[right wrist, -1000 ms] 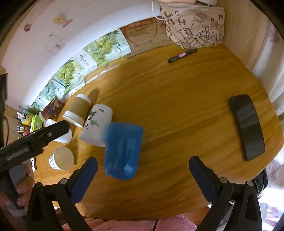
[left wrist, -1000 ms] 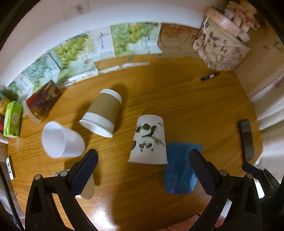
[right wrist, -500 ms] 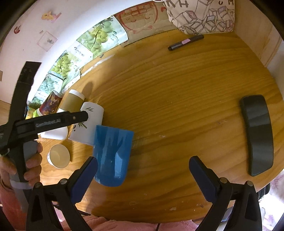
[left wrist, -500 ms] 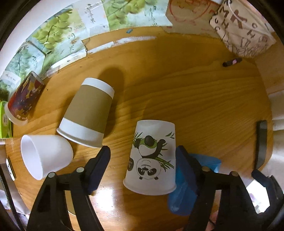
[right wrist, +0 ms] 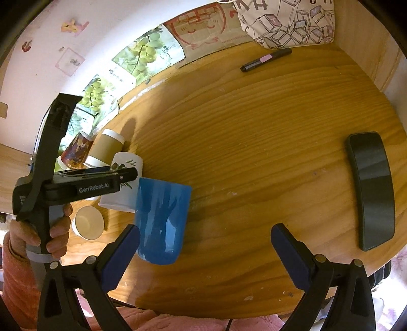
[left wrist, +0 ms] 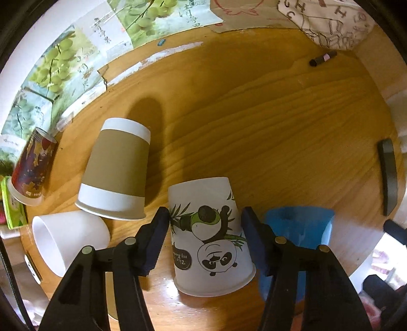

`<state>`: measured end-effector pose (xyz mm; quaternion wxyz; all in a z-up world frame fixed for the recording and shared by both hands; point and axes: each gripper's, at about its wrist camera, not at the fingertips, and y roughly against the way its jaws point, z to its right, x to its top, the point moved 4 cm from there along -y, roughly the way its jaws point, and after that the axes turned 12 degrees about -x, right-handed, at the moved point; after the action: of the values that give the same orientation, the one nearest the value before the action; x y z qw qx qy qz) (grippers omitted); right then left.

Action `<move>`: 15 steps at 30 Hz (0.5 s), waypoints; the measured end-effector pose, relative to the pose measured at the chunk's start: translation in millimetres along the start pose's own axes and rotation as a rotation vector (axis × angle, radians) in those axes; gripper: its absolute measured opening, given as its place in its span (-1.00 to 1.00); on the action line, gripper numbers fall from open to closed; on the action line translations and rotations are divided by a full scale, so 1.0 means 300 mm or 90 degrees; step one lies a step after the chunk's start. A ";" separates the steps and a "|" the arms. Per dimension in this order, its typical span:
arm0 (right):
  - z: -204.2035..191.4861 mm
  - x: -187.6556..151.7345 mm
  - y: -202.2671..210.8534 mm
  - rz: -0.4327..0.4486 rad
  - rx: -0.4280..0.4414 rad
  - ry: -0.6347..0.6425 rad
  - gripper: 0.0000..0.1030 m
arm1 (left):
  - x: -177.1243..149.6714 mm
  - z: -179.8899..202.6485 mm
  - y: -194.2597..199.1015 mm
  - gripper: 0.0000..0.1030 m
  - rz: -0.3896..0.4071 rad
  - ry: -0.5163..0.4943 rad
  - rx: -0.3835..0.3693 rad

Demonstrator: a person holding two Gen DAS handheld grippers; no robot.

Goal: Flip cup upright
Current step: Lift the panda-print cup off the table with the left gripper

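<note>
Two jaws of the left gripper [left wrist: 205,222] are being spread around the panda cup [left wrist: 209,236], which is being left inverted, mouth down, on the wooden surface [left wrist: 267,122], its walls bracketed but not visibly pinched, presumably so it can be lifted and turned. Just beside it, the blue cup [right wrist: 162,219] is being left inverted. The right gripper [right wrist: 204,250] is being held open and empty, apparently in reserve. Farther off, a brown cup [left wrist: 118,170] is being left inverted.

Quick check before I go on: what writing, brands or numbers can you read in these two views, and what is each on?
"GenRobot.AI": white print on the side of the left gripper, in the right wrist view.
"清净园", roughly: the grape poster on the back wall.
"H", "M", "U", "T": block letters on the cloth bag.
Dark speech bubble on the panda cup: upside down, too blurred to read.
Red printed cup and cardboard drawing: no readable text.
</note>
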<state>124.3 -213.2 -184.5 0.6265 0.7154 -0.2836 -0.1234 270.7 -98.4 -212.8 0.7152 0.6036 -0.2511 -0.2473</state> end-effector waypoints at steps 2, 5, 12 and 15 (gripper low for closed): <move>-0.007 -0.007 0.007 0.005 0.004 0.002 1.00 | -0.018 0.008 0.010 0.21 0.006 -0.020 0.008; -0.017 -0.020 0.022 0.017 0.010 0.007 1.00 | -0.058 0.022 0.036 0.21 0.020 -0.054 0.016; -0.059 -0.057 0.097 0.080 0.031 0.024 1.00 | -0.239 0.035 0.116 0.21 0.028 -0.146 0.024; -0.076 -0.081 0.128 0.104 0.034 0.032 1.00 | -0.319 0.060 0.134 0.21 0.023 -0.200 0.016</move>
<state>107.1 -182.8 -147.6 0.6222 0.7093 -0.3279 -0.0463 189.0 -43.0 -176.3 0.6638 0.5619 -0.3738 -0.3224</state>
